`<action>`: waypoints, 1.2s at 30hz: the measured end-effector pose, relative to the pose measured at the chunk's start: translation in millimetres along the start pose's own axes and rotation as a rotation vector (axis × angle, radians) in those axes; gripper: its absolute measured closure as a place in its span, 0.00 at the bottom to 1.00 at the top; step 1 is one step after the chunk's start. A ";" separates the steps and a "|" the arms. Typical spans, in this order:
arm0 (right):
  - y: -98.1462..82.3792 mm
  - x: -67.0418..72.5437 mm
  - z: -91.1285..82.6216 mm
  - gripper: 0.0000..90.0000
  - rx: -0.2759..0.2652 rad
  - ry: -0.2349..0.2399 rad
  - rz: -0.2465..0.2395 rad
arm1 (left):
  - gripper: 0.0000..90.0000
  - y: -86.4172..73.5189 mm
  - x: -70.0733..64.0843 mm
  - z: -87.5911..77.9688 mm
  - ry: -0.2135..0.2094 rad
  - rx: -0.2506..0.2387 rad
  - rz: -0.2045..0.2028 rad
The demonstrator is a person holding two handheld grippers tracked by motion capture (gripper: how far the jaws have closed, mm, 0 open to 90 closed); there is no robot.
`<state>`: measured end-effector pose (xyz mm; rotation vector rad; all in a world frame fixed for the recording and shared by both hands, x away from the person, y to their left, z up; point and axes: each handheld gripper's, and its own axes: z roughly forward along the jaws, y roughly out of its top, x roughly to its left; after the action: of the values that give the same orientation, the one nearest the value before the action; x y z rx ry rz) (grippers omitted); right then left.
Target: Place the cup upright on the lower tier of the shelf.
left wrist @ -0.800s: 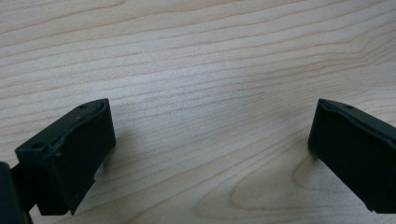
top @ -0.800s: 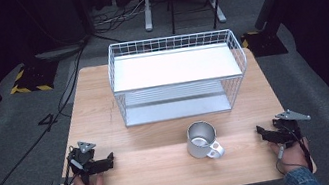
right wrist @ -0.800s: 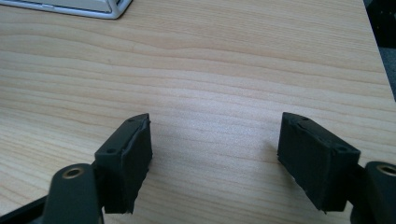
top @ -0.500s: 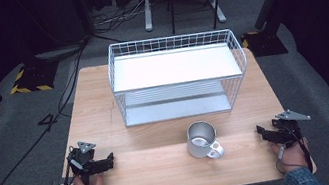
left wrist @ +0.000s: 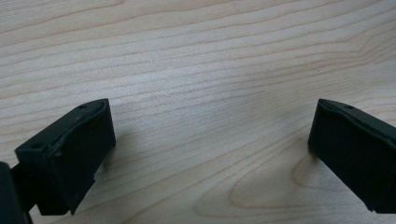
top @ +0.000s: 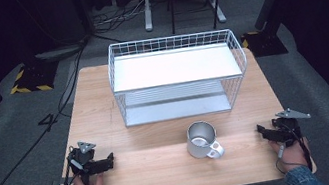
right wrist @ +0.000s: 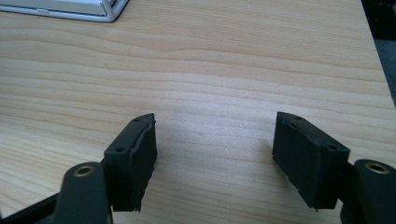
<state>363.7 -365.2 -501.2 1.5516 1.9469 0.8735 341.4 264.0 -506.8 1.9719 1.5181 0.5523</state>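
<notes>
- On the wooden table (top: 166,173), your left gripper (top: 105,162) rests near the front left corner, jaws spread wide over bare wood and holding nothing.
- Your right gripper (top: 261,130) sits near the front right edge, also spread and empty.
- Between them, nearer your right hand, the metal mug (top: 201,139) stands upright in front of the white wire rack (top: 178,77), handle towards you.
- You appear to be at the start: nothing is grasped yet.
- Next, likely bring the right gripper across to the mug, lining the jaws on its rim or handle.
</notes>
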 end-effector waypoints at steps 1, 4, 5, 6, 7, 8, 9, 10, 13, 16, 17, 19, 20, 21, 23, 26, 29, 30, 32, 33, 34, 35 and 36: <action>1.1 -0.1 -0.9 0.34 0.005 0.008 0.006 | 0.01 0.0 0.0 0.0 0.000 0.000 0.000; 4.4 0.5 -5.7 0.34 -0.006 0.029 0.003 | 0.01 0.0 0.0 0.0 0.000 0.000 0.000; 5.8 1.7 -8.1 0.34 -0.010 0.036 0.002 | 0.01 0.0 0.0 0.0 0.000 0.000 0.000; 7.2 3.0 -11.0 0.33 -0.013 0.052 -0.005 | 0.01 0.0 0.0 0.0 0.000 0.000 0.000; 8.6 5.0 -14.2 0.33 -0.017 0.065 -0.016 | 0.01 0.0 0.0 0.0 0.000 0.000 0.000; 10.1 7.5 -17.9 0.33 -0.023 0.079 -0.030 | 0.01 0.0 0.0 0.0 0.000 0.000 0.000; 11.8 11.5 -23.1 0.33 -0.029 0.094 -0.048 | 0.01 0.0 0.0 0.0 0.000 0.000 0.000; 12.7 14.1 -26.2 0.33 -0.032 0.098 -0.060 | 0.01 0.0 0.0 0.0 0.000 0.000 0.000; 16.2 22.1 -36.0 0.33 -0.042 0.111 -0.102 | 0.01 0.0 0.0 0.0 0.000 0.000 0.000; 21.1 31.7 -44.9 0.33 -0.050 0.143 -0.123 | 0.01 0.0 0.0 0.0 0.000 0.000 0.000; 22.2 33.8 -46.3 0.34 -0.050 0.152 -0.123 | 0.01 0.0 -0.1 0.0 0.000 0.000 0.000; 24.9 40.5 -50.6 0.34 -0.051 0.176 -0.127 | 0.01 0.0 0.0 0.0 0.000 0.000 0.000; 24.9 40.5 -50.6 0.34 -0.051 0.176 -0.127 | 0.01 0.0 0.0 0.0 0.000 0.000 0.000; 28.2 47.6 -55.8 0.34 -0.055 0.192 -0.139 | 0.01 0.0 0.0 0.0 0.000 0.000 0.000; 29.9 51.6 -59.0 0.34 -0.060 0.207 -0.143 | 0.01 0.0 0.0 0.0 0.000 0.000 0.000; 31.2 60.3 -64.6 0.34 -0.069 0.237 -0.147 | 0.01 0.0 0.0 0.0 0.000 0.000 0.000; 29.8 70.7 -69.3 0.34 -0.073 0.276 -0.150 | 0.01 0.0 0.0 0.0 0.000 0.000 0.001; 29.2 75.0 -71.1 0.34 -0.071 0.292 -0.149 | 0.01 0.0 0.0 0.0 0.000 0.000 0.000; 28.8 84.9 -75.1 0.34 -0.076 0.318 -0.161 | 0.01 0.0 0.0 0.0 0.000 0.000 0.000; 28.9 90.3 -77.0 0.34 -0.080 0.332 -0.166 | 0.01 0.0 0.0 0.0 0.000 0.000 0.000; 29.4 95.6 -78.9 0.35 -0.077 0.348 -0.171 | 0.01 0.0 0.0 0.0 0.000 0.000 0.001; 29.8 99.4 -79.9 0.35 -0.079 0.361 -0.181 | 0.01 0.0 0.0 0.0 0.000 0.000 0.001; 30.2 105.9 -82.2 0.35 -0.073 0.381 -0.191 | 0.01 0.0 0.0 0.0 0.000 0.000 0.001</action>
<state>300.1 -272.0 -422.8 1.1976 2.2513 1.2098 341.4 264.0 -506.7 1.9726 1.5179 0.5527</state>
